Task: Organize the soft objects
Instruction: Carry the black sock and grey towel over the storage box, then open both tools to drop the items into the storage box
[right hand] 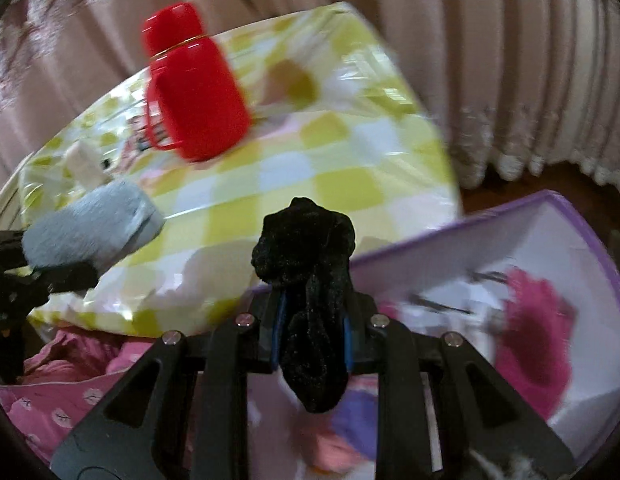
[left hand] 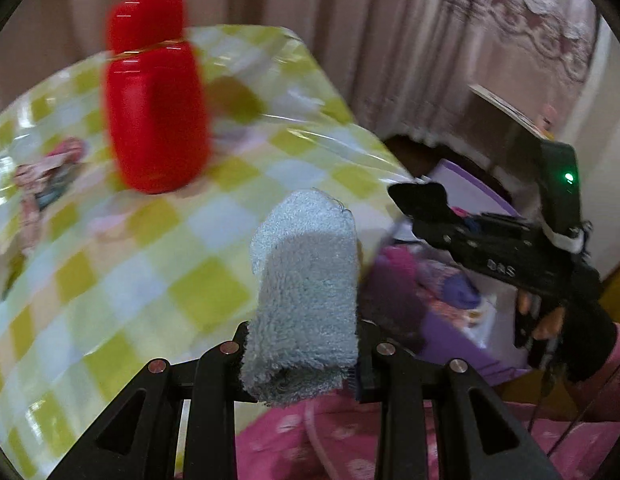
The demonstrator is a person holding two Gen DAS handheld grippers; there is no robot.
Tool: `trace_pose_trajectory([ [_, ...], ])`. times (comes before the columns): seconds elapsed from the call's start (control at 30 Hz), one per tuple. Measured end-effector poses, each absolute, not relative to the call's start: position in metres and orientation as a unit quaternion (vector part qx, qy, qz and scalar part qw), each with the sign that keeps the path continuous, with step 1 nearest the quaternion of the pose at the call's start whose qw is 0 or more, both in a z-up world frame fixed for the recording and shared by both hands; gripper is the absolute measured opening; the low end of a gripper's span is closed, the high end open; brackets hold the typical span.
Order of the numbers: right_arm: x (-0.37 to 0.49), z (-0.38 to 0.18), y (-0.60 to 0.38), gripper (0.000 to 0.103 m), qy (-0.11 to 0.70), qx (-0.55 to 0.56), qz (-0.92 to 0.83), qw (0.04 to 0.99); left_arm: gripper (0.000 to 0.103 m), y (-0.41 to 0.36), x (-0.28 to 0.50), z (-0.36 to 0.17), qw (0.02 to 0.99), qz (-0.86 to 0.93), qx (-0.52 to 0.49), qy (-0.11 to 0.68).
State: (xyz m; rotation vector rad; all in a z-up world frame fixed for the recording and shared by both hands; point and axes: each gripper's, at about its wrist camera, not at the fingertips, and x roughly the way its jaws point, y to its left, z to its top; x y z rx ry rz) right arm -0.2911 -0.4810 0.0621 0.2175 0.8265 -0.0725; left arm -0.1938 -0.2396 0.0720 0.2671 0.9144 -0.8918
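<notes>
Clenched in the right gripper [right hand: 310, 332], the black sock [right hand: 310, 300] hangs over the purple box [right hand: 490, 216]; the left gripper [left hand: 302, 344], grasping the grey towel [left hand: 306, 288] above the worktop [left hand: 150, 260], should release only once over the box.

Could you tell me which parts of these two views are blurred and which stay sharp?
Left wrist view: the red jug and checked tablecloth smear with motion, with glare streaks on the plastic; the grey-blue towel in the left hand-held gripper is crisp. Right wrist view: the jug and purple box blur; the black cloth stays sharp.
</notes>
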Motion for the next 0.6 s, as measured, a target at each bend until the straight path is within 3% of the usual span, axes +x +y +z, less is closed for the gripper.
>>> trace_pose_trajectory([
  [0.47,-0.335,0.071,-0.577,0.027,0.407,0.091,-0.190,0.889,0.031,-0.353,-0.235,0.074,0.723,-0.513,0.207,0.413],
  [0.57,-0.340,0.071,-0.592,0.029,0.412,0.089,-0.213,0.881,0.031,-0.375,-0.245,0.082,0.721,-0.527,0.216,0.394],
  [0.6,-0.342,0.072,-0.599,0.034,0.410,0.094,-0.221,0.880,0.035,-0.381,-0.245,0.085,0.722,-0.534,0.210,0.386],
])
